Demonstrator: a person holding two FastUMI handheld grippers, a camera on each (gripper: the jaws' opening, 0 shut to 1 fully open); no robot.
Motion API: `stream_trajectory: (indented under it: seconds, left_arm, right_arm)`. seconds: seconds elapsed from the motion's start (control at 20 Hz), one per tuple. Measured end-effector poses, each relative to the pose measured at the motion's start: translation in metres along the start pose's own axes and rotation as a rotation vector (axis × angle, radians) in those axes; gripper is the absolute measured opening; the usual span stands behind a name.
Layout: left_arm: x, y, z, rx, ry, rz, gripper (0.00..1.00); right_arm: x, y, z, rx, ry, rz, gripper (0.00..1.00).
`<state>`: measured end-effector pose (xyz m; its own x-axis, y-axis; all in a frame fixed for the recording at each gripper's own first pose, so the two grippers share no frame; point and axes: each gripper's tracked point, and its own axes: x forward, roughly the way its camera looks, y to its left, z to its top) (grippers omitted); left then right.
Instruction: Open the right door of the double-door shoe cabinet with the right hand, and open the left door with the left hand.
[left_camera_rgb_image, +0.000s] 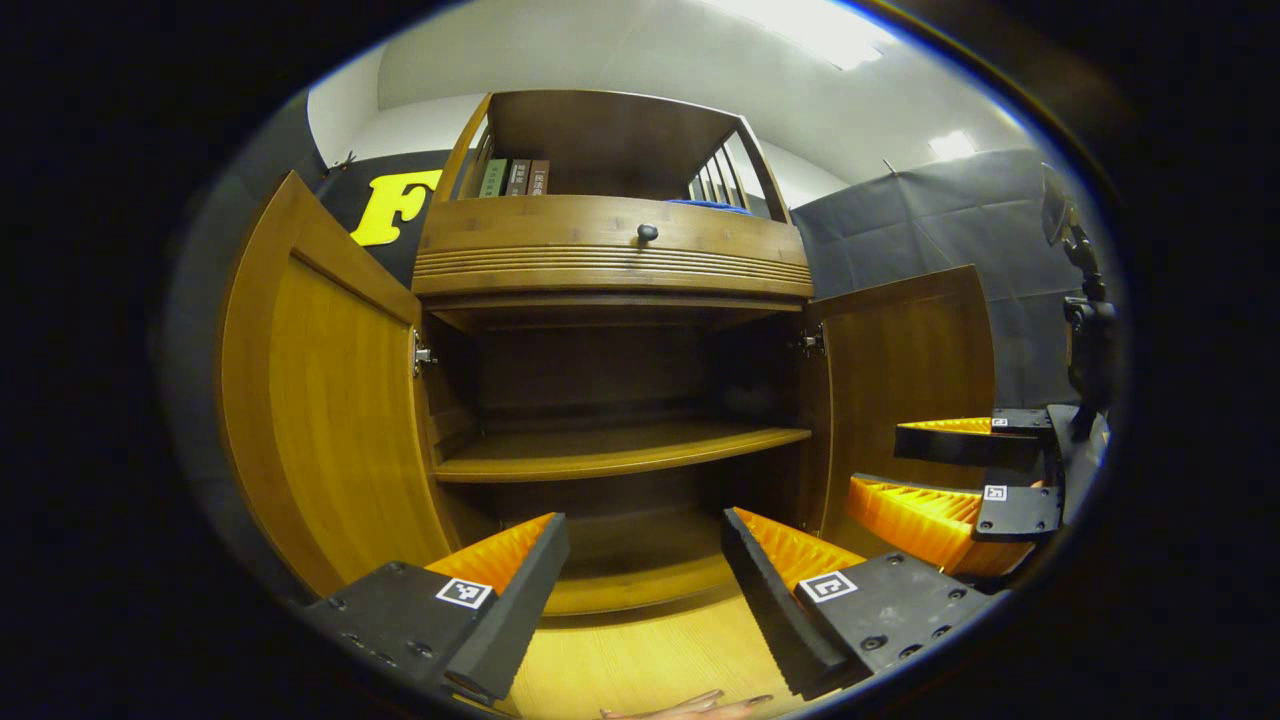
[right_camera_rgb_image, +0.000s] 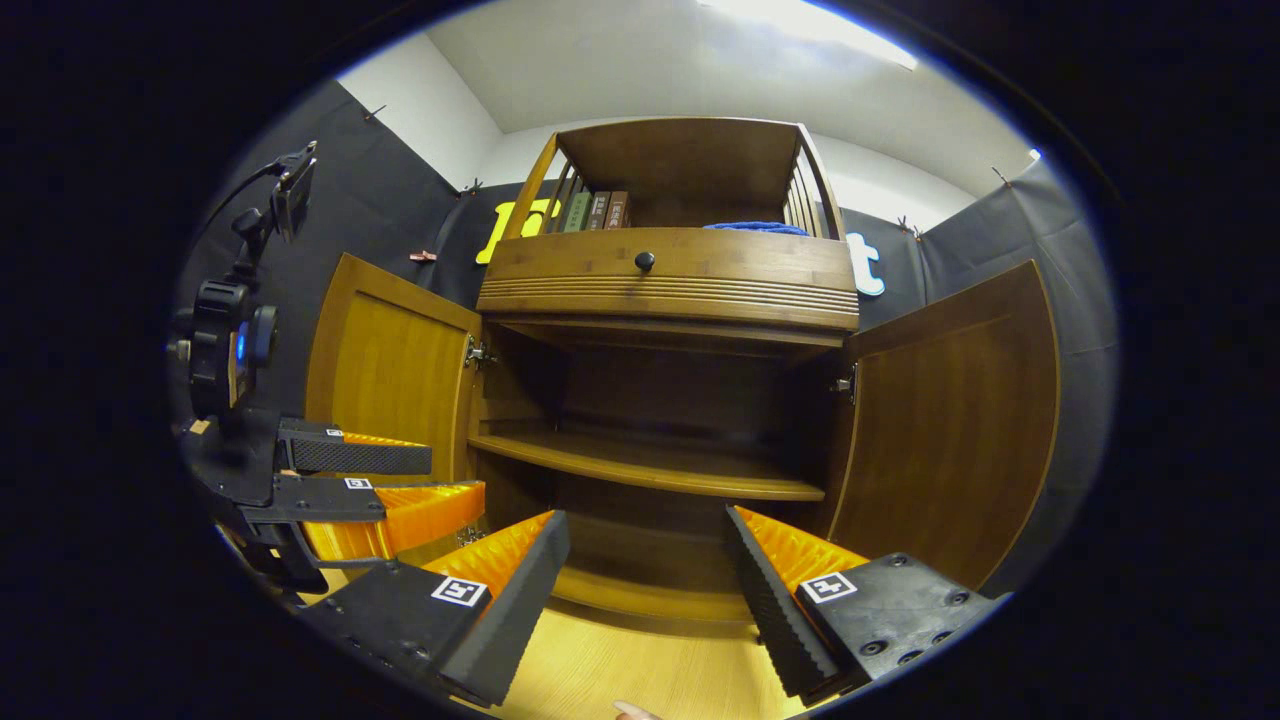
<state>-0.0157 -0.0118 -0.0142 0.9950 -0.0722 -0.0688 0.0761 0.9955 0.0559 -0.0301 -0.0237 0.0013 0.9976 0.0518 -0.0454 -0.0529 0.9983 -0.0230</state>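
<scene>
- Cabinet (left_camera_rgb_image: 610, 260) fills centre frame, straight ahead of both grippers.
- Left door (left_camera_rgb_image: 320, 400) swung wide at frame left; right door (right_camera_rgb_image: 950, 420) wide at frame right.
- Left gripper (left_camera_rgb_image: 640, 590) and right gripper (right_camera_rgb_image: 645, 590): fingers spread, holding nothing, well apart from either door.
- Judgement: both doors opened; nothing left to grasp.

In the right gripper view we see the brown wooden double-door shoe cabinet (right_camera_rgb_image: 665, 400) with both doors swung wide: the left door (right_camera_rgb_image: 392, 370) and the right door (right_camera_rgb_image: 950, 420). Our right gripper (right_camera_rgb_image: 645, 570) hangs near, before the empty middle shelf (right_camera_rgb_image: 650, 465), fingers spread, gripping nothing. The left gripper (right_camera_rgb_image: 400, 485) sits far left, beside the left door, also parted. Books (right_camera_rgb_image: 595, 211) stand on top.
</scene>
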Motion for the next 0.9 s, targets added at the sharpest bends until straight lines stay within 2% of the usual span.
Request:
stream_trajectory:
  seconds: [0.55,0.6,0.65,0.75,0.9]
  left_arm:
    - [0.001,0.0,0.002,0.001,-0.01,0.014,0.96]
    - [0.001,-0.001,0.002,0.004,-0.014,0.016,0.92]
    - [0.001,-0.002,0.002,0.009,-0.014,0.018,0.99]
    - [0.001,-0.004,0.001,0.013,-0.01,0.014,0.96]
    - [0.0,-0.01,-0.001,0.007,-0.005,-0.007,0.96]
  right_arm:
    - [-0.003,0.001,-0.006,-0.007,0.024,0.022,0.97]
    - [-0.004,0.001,-0.006,-0.013,0.021,0.023,0.98]
    - [-0.006,0.001,-0.005,-0.017,0.019,0.024,0.98]
    - [-0.007,0.002,-0.005,-0.016,0.019,0.032,0.98]
    - [-0.009,0.002,-0.006,0.003,0.026,0.04,0.98]
